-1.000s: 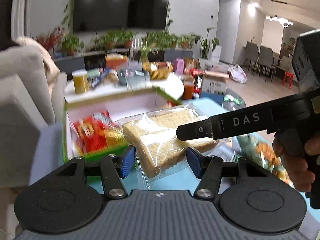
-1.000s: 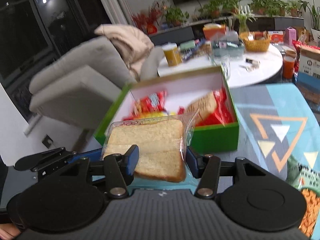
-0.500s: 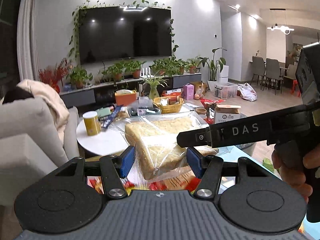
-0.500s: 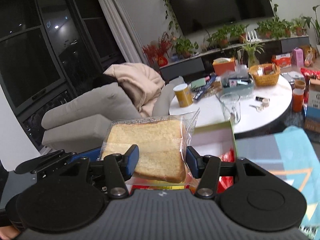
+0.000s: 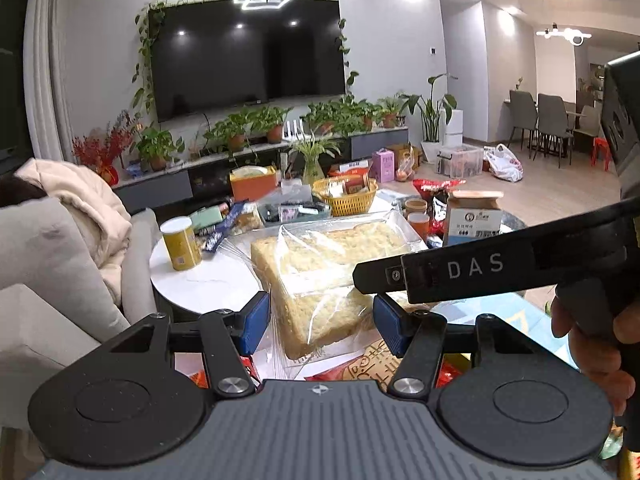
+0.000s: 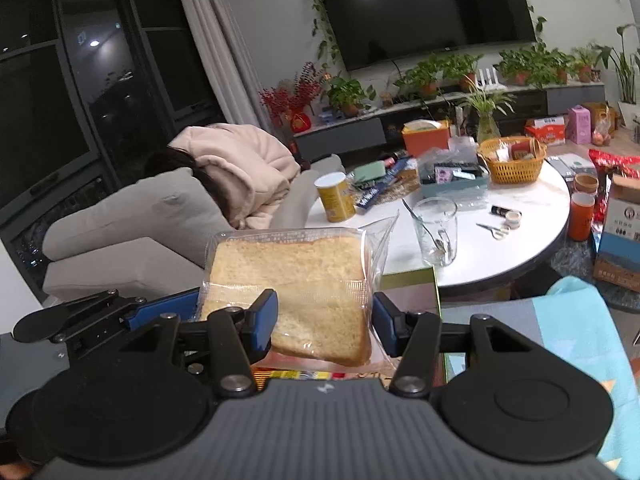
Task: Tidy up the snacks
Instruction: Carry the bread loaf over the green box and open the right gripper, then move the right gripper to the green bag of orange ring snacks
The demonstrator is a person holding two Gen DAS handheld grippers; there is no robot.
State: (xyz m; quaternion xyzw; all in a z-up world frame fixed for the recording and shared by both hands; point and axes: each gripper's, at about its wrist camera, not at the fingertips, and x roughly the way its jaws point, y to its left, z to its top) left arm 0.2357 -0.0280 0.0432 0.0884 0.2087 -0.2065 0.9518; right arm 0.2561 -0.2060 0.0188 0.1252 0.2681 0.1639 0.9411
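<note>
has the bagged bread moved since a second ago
Yes, upward. The bread was level with the green box a second ago; in the right wrist view it now sits up against the sofa and round table.

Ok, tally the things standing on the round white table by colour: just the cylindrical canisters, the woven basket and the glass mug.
Yellow cylindrical canister: 1
Yellow woven basket: 1
Orange cylindrical canisters: 2, the second behind the first
Clear glass mug, spoon inside: 1
Total: 5, all on the round white table
</note>
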